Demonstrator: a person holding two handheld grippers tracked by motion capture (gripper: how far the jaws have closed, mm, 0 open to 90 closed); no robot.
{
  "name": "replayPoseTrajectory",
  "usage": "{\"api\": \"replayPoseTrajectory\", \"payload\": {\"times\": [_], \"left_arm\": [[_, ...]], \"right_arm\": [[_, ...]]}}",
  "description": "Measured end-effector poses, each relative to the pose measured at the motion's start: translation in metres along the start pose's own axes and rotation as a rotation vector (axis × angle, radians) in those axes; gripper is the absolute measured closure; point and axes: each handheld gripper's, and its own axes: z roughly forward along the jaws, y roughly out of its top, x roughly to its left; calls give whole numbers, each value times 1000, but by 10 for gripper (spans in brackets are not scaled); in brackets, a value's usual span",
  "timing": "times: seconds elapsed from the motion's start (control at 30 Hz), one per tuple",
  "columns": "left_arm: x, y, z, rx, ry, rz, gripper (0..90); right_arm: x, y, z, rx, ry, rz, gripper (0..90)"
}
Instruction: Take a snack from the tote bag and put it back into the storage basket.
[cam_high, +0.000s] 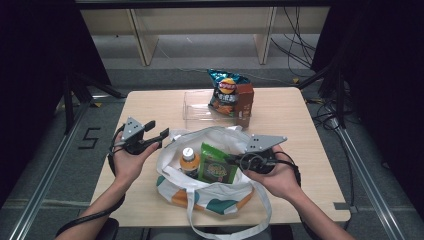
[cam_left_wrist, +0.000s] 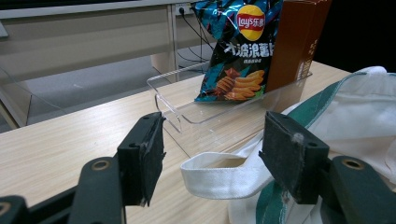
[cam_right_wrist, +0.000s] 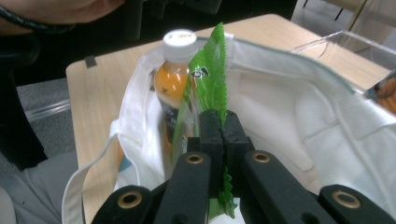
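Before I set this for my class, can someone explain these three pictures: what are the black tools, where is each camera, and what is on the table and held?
A person holds a two-fingered hand gripper in each hand. One camera looks down from above; one rides on each gripper. The right gripper is shut on a green snack packet standing in a white tote bag beside an orange drink bottle. The left gripper is open around the bag's handle. Behind, a clear tray holds a Lay's crisp bag and a brown carton.
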Motion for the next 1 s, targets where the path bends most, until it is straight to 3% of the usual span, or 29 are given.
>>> {"api": "replayPoseTrajectory", "payload": {"times": [0.2, 0.23, 0.3, 0.43, 0.53, 0.67, 0.7, 0.73, 0.77, 0.83, 0.87, 0.93, 1.0], "left_arm": [[-1, 0, -1, 10, 5, -3, 381], [-1, 0, 0, 8, 5, -5, 381], [-1, 0, 0, 7, 6, -6, 381], [-1, 0, 0, 6, 4, -5, 381], [-1, 0, 0, 7, 4, -7, 381], [-1, 1, -1, 6, 6, -8, 381], [-1, 1, -1, 5, 5, -7, 381], [-1, 1, -1, 5, 5, -9, 381], [-1, 1, -1, 6, 5, -9, 381], [0, 0, 0, -3, -3, -6, 381], [-1, 0, -1, 8, 6, -9, 381], [-1, 0, 0, 6, 5, -6, 381], [-1, 0, 0, -2, 0, -10, 381]], "right_arm": [[-7, 10, -9, -39, -23, -12, 900], [-7, 12, -11, -36, -28, 15, 900], [-9, 14, -13, -42, -28, 18, 900], [-14, 20, -17, -77, -54, -7, 900], [-14, 24, -18, -75, -51, 16, 900], [-17, 30, -18, -90, -56, -10, 900], [-16, 30, -18, -99, -65, 10, 900], [-18, 32, -19, -86, -56, 2, 900], [-18, 33, -20, -109, -71, -5, 900], [-19, 36, -22, -96, -65, 14, 900], [-20, 37, -23, -112, -73, -7, 900], [-20, 38, -23, -133, -84, 2, 900], [-23, 39, -24, -124, -79, -5, 900]]}}
